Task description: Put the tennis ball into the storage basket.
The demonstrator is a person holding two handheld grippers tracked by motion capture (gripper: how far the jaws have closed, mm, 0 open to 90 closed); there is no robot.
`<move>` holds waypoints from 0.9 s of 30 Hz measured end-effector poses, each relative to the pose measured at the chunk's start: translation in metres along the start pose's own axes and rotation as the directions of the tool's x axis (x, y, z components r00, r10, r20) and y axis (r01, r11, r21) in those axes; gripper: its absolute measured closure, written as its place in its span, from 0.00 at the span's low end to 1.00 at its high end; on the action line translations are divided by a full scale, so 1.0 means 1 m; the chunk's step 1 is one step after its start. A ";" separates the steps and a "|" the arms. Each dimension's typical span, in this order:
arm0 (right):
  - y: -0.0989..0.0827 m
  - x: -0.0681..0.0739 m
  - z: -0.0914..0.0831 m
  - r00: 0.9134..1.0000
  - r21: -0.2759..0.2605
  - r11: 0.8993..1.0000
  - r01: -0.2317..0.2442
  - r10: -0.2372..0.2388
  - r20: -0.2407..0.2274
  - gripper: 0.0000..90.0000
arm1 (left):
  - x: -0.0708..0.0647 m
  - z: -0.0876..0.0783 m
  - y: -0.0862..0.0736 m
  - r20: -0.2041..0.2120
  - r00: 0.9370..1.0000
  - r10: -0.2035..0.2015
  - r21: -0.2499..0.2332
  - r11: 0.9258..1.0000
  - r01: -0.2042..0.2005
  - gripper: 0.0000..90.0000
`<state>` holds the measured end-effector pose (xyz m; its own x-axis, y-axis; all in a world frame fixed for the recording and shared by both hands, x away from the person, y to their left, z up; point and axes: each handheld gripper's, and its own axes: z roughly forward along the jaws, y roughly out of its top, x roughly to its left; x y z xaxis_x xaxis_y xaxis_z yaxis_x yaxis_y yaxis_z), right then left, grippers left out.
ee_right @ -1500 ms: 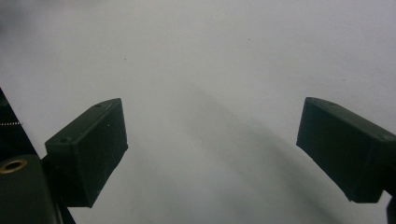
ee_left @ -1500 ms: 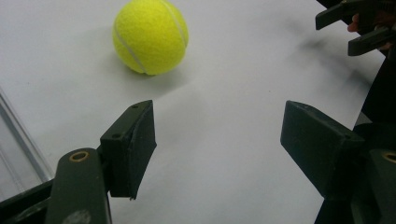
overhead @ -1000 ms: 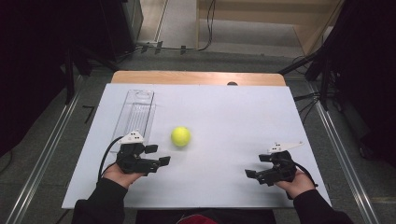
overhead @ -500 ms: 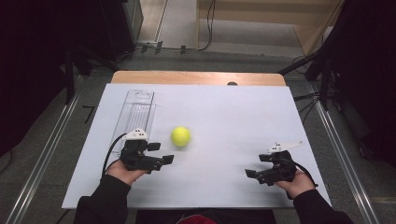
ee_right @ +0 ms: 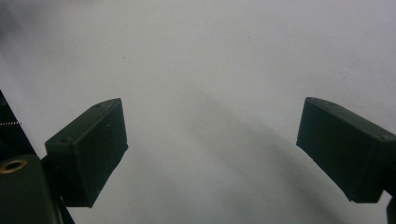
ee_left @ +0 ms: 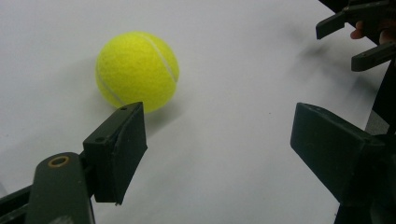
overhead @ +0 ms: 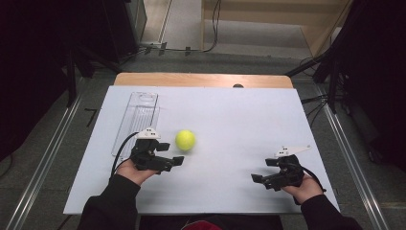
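Hand-held gripper left (overhead: 176, 161) is seen with jaws just opened wider, nothing between them; the ball (overhead: 185, 140) rests on the surface (overhead: 230, 124) just ahead, off its far jaw. Hand-held gripper right (overhead: 258, 180) is held open, well apart.

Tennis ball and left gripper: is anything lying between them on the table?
Nothing. In the left gripper view, bare white table separates the open left gripper from the tennis ball, just beyond its fingers.
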<state>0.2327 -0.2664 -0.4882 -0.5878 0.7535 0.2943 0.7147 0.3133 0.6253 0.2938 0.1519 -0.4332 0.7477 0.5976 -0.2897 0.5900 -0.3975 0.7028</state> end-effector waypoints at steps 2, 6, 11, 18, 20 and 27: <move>0.000 0.000 0.000 1.000 0.000 1.000 -0.001 0.001 0.000 0.08 | 0.000 0.001 0.002 0.006 1.000 -0.002 -0.003 1.000 0.002 0.16; 0.000 0.000 0.000 1.000 0.000 1.000 0.002 -0.002 -0.004 0.08 | 0.002 0.004 0.006 -0.015 1.000 -0.013 -0.003 1.000 0.013 0.04; 0.001 0.001 -0.001 1.000 -0.013 1.000 0.008 -0.008 -0.013 0.08 | 0.004 0.007 0.011 -0.017 1.000 -0.017 0.003 1.000 0.017 0.04; 0.001 0.001 -0.001 1.000 -0.015 1.000 0.005 -0.006 -0.016 0.08 | 0.004 0.008 0.017 -0.021 1.000 -0.019 -0.006 1.000 0.019 0.00; 0.001 0.001 -0.001 1.000 -0.015 1.000 0.006 -0.006 -0.015 0.08 | 0.004 0.010 0.019 -0.027 1.000 -0.013 0.002 1.000 0.013 0.00; 0.001 0.002 -0.001 1.000 -0.016 1.000 0.003 -0.004 -0.016 0.08 | 0.006 0.013 0.026 -0.027 1.000 -0.010 0.006 1.000 0.010 0.00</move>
<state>0.2318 -0.2654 -0.4866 -0.5965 0.7429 0.3037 0.7065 0.3065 0.6379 0.3181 0.1361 -0.4250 0.7330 0.6204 -0.2789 0.5995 -0.3955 0.6958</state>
